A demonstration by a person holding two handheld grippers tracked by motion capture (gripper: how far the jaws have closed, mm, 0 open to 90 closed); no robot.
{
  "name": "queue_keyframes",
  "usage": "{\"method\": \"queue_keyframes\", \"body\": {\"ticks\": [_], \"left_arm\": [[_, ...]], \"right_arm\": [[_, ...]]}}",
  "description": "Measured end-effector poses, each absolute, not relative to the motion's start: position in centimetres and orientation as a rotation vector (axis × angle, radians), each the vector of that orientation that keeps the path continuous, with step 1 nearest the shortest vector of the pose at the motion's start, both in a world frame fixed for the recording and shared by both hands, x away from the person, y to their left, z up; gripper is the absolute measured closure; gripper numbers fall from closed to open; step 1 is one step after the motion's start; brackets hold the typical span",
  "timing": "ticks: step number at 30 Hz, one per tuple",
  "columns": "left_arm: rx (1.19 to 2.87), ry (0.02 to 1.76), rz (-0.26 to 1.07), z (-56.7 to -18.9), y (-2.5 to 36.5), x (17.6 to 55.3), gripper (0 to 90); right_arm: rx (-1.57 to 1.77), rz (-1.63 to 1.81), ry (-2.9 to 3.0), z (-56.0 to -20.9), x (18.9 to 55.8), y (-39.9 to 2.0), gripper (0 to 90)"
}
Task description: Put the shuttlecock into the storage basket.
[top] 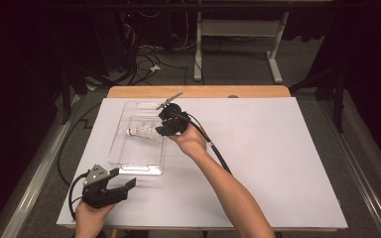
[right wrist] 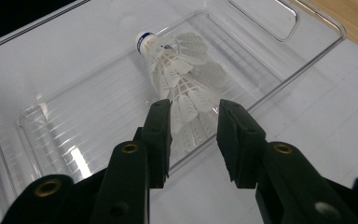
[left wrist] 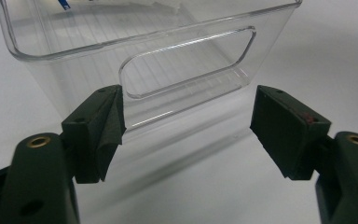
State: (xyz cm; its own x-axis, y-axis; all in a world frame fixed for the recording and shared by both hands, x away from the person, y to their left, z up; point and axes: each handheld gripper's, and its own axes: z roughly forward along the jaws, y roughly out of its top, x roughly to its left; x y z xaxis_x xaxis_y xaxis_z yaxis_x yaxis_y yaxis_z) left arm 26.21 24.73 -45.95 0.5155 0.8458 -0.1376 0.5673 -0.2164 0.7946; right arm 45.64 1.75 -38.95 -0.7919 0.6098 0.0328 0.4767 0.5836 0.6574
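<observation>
Shuttlecock (right wrist: 179, 74), lying in clear bin (top: 129, 163), cork end pointing away from right gripper (right wrist: 193, 126), whose part-open jaws flank the feather skirt, gripping nothing.

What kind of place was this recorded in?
Probably a lab or workshop: a table under white sheeting, loose cables on the floor, and a metal desk frame behind it.

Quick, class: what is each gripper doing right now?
Left gripper: open, empty, facing the clear bin.
Right gripper: open around the shuttlecock feathers, not gripping.
</observation>
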Motion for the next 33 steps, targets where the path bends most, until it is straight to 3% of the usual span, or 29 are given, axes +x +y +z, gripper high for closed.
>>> {"method": "queue_keyframes", "body": {"ticks": [12, 33], "left_arm": [[1.907, 1.166, 0.411, -46.0, 24.7, 26.3, 26.9], [1.91, 1.168, 0.412, -46.0, 24.7, 26.3, 26.8]], "right_arm": [[0.941, 1.017, 2.587, -38.9, 45.8, 0.2, 60.4], [0.991, 1.035, 2.574, -39.6, 46.0, -2.5, 62.0]]}}
